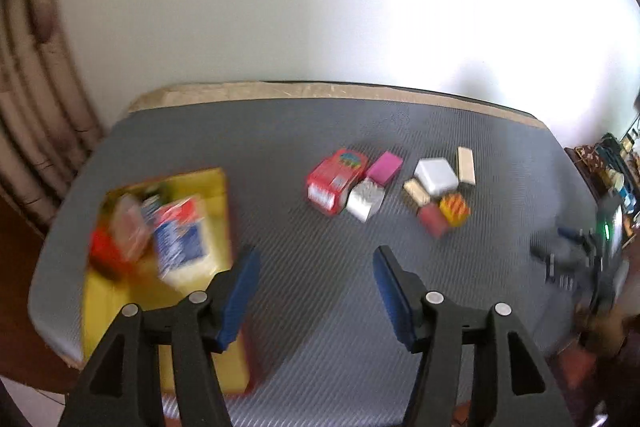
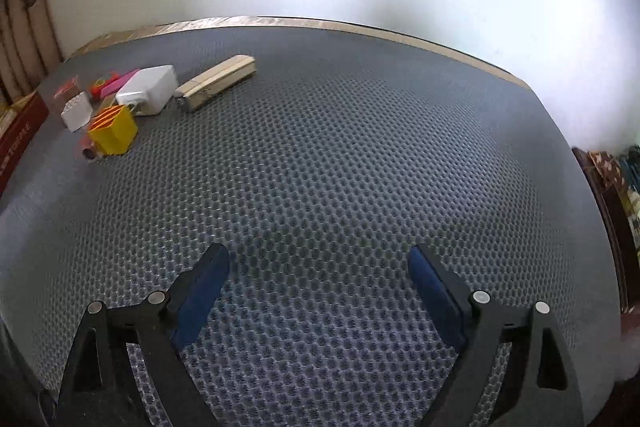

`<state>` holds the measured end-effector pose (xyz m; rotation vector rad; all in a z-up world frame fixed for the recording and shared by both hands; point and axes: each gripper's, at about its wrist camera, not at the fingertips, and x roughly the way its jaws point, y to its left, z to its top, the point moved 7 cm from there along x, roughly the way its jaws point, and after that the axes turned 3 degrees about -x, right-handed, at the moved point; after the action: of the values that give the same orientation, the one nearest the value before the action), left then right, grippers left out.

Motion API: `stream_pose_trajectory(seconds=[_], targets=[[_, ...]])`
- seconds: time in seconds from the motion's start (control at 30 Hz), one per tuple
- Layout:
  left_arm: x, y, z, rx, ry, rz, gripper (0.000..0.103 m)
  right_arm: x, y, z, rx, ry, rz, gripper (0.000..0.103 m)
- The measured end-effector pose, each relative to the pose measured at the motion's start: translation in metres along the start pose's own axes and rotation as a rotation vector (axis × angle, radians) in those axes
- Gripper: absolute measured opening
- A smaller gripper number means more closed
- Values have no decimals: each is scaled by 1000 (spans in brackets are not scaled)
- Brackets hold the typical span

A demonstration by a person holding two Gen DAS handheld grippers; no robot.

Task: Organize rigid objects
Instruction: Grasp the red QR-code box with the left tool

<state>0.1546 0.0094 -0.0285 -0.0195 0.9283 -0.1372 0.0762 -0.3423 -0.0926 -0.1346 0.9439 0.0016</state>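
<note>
Blue pads on the left gripper stand apart with nothing between its jaws, above the grey mesh surface. Just left of it sits a yellow box with blurry packets inside. Farther back lie a red toy car, a pink block and a white block. Right gripper jaws are wide open and empty too, well apart from the yellow block and a wooden block.

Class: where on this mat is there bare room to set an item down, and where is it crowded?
Free: the mat right of the wooden block. Crowded: around the white box and inside the yellow tray.
</note>
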Motion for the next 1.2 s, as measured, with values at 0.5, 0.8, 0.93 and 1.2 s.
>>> stream_pose_trajectory(seconds=[0.5,0.8,0.93,1.2], targets=[[129,25,62,-500,316,51,62,-1,17,-2,2,-14,171,94],[151,23,61,-532,353,55,62,-3,22,0,-7,-30,224,94],[163,23,58,-535,375,62,62,-3,21,3,-10,-21,232,94],[182,29,34,-635,422,-5,49,0,19,6,-4,-8,244,95]])
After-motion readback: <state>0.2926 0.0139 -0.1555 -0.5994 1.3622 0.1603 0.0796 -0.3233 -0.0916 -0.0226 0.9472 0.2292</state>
